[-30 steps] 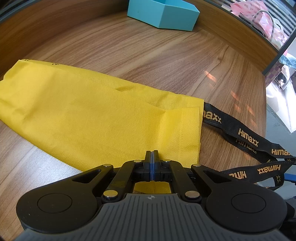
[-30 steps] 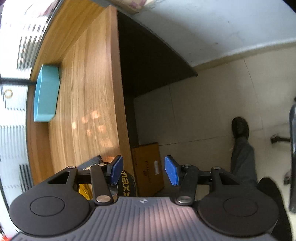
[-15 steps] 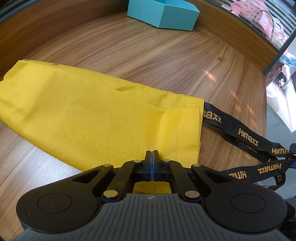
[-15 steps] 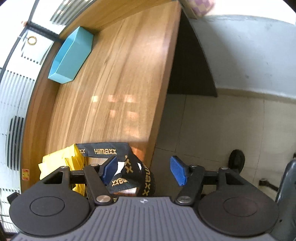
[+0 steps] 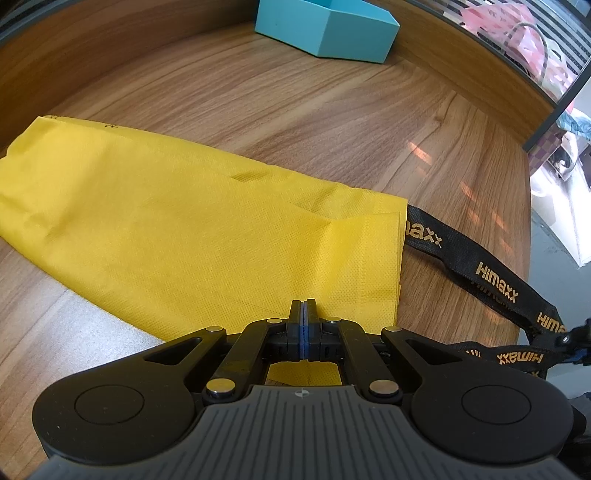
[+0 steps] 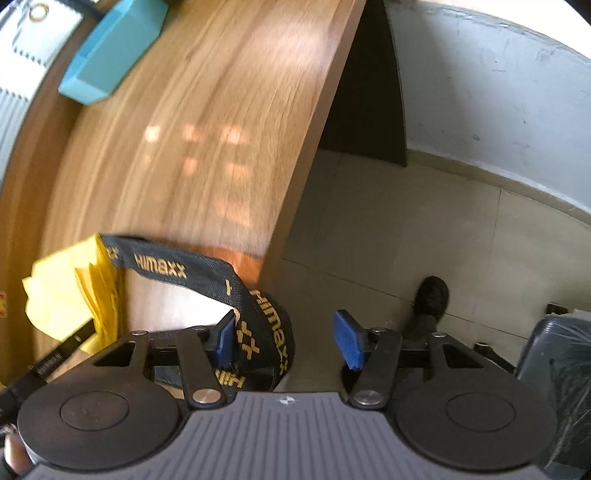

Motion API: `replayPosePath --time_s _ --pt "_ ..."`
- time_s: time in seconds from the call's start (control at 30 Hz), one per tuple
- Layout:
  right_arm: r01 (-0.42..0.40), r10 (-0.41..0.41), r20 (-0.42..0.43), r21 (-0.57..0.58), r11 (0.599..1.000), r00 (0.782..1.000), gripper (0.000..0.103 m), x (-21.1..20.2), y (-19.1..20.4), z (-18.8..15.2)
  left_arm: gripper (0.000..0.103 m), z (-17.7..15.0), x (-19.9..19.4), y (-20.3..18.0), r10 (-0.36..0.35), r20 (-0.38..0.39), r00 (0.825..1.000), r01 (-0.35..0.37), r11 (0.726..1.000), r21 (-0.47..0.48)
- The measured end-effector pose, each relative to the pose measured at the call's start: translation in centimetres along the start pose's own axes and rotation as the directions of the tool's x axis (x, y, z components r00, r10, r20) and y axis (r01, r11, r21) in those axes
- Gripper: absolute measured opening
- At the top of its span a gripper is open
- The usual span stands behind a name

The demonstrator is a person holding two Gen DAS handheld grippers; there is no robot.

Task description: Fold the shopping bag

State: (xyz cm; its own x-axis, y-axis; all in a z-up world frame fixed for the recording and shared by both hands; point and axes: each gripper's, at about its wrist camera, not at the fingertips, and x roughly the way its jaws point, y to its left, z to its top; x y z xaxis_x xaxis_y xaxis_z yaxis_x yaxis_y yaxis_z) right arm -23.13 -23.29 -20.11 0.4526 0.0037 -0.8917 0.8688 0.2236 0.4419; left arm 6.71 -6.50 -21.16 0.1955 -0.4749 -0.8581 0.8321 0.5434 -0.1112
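A yellow non-woven shopping bag [image 5: 192, 229] lies flat on the wooden table [image 5: 295, 103], its black Himaxx handles [image 5: 495, 280] trailing right to the table's edge. My left gripper [image 5: 303, 314] is shut, its tips resting on the bag's near part; whether fabric is pinched between them I cannot tell. In the right wrist view the handle loop [image 6: 258, 314] hangs over the table's edge against the left blue pad [image 6: 225, 336]. My right gripper [image 6: 286, 338] has its jaws closing around that loop, and the right pad stands apart from it. The bag's mouth [image 6: 74, 291] shows at left.
A teal box [image 5: 328, 26] stands at the far side of the table, also the teal box [image 6: 110, 48] in the right wrist view. The table's right edge [image 6: 295, 206] drops to a tiled floor. A person's dark shoe [image 6: 432, 295] and a dark chair [image 6: 554, 354] are on the floor.
My right gripper has rolled and moved from beside the table's edge in over the handles, so the strap loop now sits between its fingers. The left gripper and the bag have not moved.
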Motion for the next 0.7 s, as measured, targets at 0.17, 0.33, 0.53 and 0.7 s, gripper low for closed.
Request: replayPosePath --time_s 0.17,0.33,0.53,0.7 --pt "0.036 -0.035 -0.023 0.004 0.999 0.999 0.044 1.5 0.1 -0.4 0.002 0.0 0.0 0.1 -0.003 0.000 1.000 0.003 1.000 -0.004" --pt "0.043 -0.042 -0.035 0.038 0.998 0.999 0.028 2.8 -0.2 -1.3 0.002 0.0 0.0 0.1 -0.005 0.001 1.000 0.005 1.000 -0.007" --pt "0.085 -0.087 0.050 0.037 0.996 0.995 0.007 2.5 0.4 -2.3 0.002 0.0 0.0 0.0 -0.002 0.001 1.000 0.002 1.000 0.005" --pt "0.146 -0.141 0.192 -0.012 0.989 0.971 0.005 0.3 2.0 -3.5 0.002 -0.1 0.0 0.0 0.001 0.003 1.000 -0.002 1.000 0.026"
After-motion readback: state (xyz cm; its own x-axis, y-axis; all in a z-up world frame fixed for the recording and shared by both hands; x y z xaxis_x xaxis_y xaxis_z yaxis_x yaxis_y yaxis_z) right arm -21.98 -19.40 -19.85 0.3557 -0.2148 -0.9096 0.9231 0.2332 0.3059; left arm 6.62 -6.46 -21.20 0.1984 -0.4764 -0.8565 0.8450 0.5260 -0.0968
